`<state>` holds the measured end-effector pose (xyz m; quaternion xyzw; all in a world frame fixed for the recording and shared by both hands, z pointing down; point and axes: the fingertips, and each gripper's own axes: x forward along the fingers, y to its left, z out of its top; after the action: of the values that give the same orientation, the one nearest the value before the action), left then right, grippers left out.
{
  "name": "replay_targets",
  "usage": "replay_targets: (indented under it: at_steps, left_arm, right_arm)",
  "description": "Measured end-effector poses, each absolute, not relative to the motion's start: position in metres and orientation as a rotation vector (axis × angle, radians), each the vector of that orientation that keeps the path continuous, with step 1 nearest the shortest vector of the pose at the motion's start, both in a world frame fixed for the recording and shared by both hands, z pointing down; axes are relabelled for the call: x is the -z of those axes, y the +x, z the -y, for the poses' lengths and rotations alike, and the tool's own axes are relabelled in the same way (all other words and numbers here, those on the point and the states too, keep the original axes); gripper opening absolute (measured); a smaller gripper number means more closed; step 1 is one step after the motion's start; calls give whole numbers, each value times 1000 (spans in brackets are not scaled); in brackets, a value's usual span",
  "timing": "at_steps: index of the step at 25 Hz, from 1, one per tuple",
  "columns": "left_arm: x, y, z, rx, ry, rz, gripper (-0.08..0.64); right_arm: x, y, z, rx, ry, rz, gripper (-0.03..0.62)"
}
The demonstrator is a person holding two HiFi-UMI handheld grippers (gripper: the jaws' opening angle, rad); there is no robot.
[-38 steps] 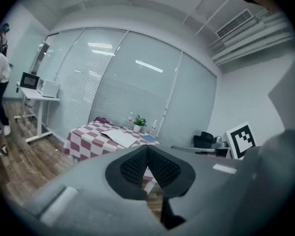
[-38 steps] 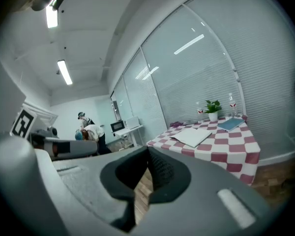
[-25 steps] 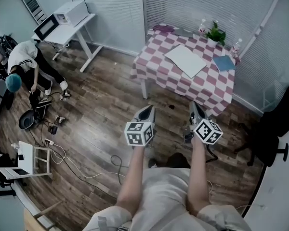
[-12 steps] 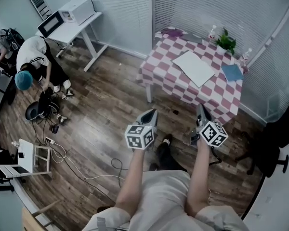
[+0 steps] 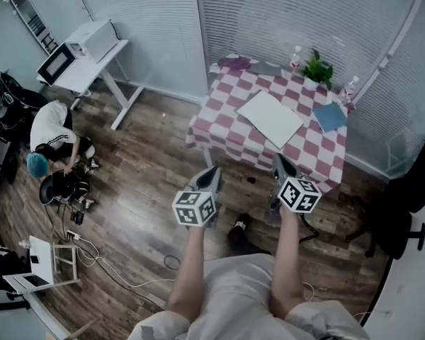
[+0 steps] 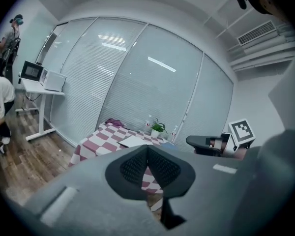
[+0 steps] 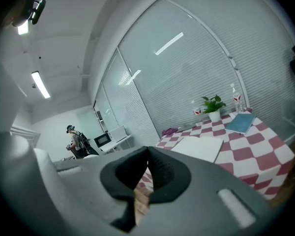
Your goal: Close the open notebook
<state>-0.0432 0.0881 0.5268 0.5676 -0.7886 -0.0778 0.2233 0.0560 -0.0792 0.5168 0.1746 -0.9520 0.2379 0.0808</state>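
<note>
Notebook work has not begun: the step in hand looks like the approach. Nearest, the left gripper (image 5: 212, 172) and right gripper (image 5: 279, 161) hang over the floor, short of the checked surface (image 5: 214, 129), both clenched on nothing. The notebook (image 5: 270, 117) lies flat at mid-surface, white pages up. I would come square to the surface's near edge, part one gripper's jaws before reaching, catch one cover's outer edge and fold it over while the other gripper steadies the rest. Keep clear of the blue book (image 5: 330, 115) and plant (image 5: 317, 50) at the surface's far side.
</note>
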Motion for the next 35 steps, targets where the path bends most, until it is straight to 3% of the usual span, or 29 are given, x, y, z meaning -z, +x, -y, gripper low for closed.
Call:
replay_targets:
  at_steps: [10,35]
  left_arm:
    - [-515,-118,-11,136,1510,2301,6]
    - [-532,-151,97,128,1597,2262,6]
  right_arm:
    - [-510,-3,155,-393,535,2811,0]
    - [-534,-47,236,-380,506,2804,2]
